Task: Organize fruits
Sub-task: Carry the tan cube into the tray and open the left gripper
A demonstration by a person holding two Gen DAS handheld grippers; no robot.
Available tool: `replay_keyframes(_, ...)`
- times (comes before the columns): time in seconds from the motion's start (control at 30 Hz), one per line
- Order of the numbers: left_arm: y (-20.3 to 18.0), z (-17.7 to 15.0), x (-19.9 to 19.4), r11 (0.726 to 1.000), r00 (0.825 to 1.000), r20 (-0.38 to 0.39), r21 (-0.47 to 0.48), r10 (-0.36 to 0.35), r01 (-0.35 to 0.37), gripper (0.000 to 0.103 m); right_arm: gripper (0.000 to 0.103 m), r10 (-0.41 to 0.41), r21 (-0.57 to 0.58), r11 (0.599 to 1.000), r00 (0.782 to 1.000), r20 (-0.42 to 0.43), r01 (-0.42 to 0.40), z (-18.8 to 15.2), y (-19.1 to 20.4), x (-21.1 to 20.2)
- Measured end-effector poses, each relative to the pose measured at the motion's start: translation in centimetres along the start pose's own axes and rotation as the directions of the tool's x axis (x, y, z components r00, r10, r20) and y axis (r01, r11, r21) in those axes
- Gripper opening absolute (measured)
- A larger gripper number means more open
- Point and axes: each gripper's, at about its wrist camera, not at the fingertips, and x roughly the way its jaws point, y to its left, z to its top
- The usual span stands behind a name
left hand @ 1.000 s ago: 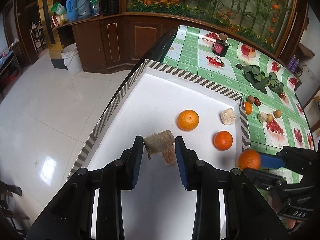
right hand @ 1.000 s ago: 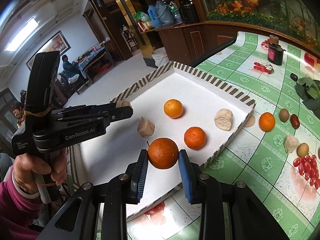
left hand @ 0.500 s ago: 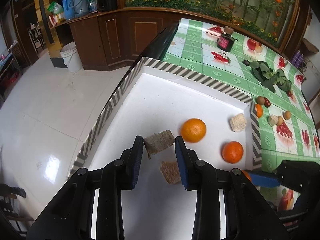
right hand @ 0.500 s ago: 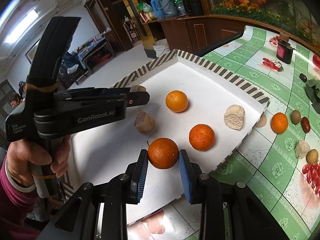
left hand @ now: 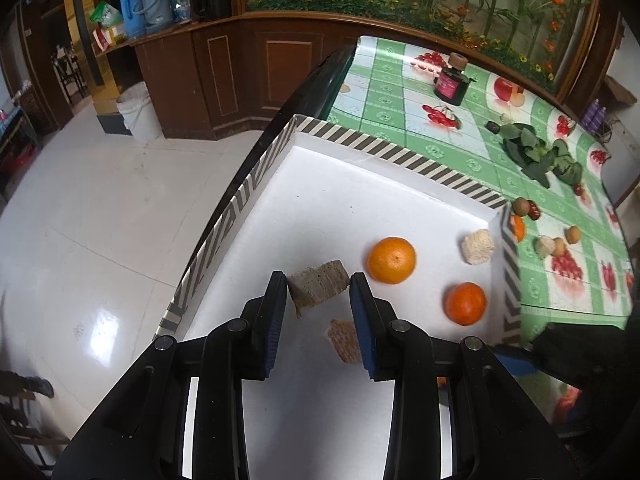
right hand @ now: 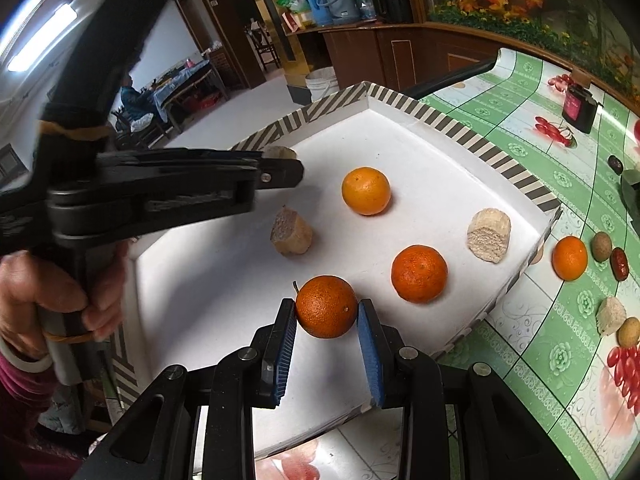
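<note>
A white tray with a striped rim holds two oranges and two tan chunks. My left gripper is shut on a brown chunk, held above the tray's left part. My right gripper is shut on a dark orange, held over the tray's near edge. In the right wrist view the left gripper hovers above a tan chunk, with oranges and another chunk in the tray.
On the green tablecloth right of the tray lie an orange, small brown fruits, a tan chunk and a dark jar. Green leaves lie farther back. The table's left edge drops to a white tiled floor.
Both grippers have moved over the tray while staying shut on their loads. The left gripper lifted away from the tan chunk below it. The right gripper advanced with the dark orange.
</note>
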Motion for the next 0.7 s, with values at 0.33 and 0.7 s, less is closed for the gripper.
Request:
replay_keyframes(0.33,-0.6,1.9,2.0,1.000,0.999,-0.036,-0.006,0.023,-0.023,0.032,0.030,-0.032,-0.025,0.999,0.999,-0.011,0.032,0.6,0.6,0.6)
replay_keyframes(0.7,-0.6,1.8,4.8,0.998,0.996,-0.072,-0.022,0.049,-0.051,0.032,0.030,-0.075,-0.041,0.996,0.997,-0.020,0.074,0.4,0.7,1.4)
